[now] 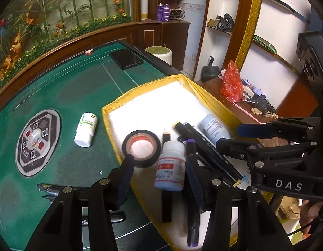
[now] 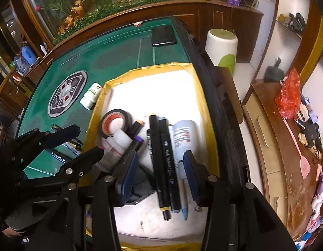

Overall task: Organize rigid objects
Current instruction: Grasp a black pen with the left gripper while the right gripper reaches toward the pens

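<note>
Left wrist view: my left hand-held gripper (image 1: 159, 172) hangs released over the white bottle (image 1: 170, 168) in the yellow tray (image 1: 111, 121); another bottle (image 1: 86, 129) waits beyond on the tabletop (image 1: 81, 83).

Right wrist view: my right hand-held gripper (image 2: 161, 175) stands unclenched astride the markers (image 2: 163, 156), showing their near ends, hidden from the left.

Hidden and unreadable bits

The left gripper (image 1: 159, 165) covers the pens (image 1: 56, 190) on the table; the white bottle (image 1: 170, 170) label is too blurred to read.
</note>
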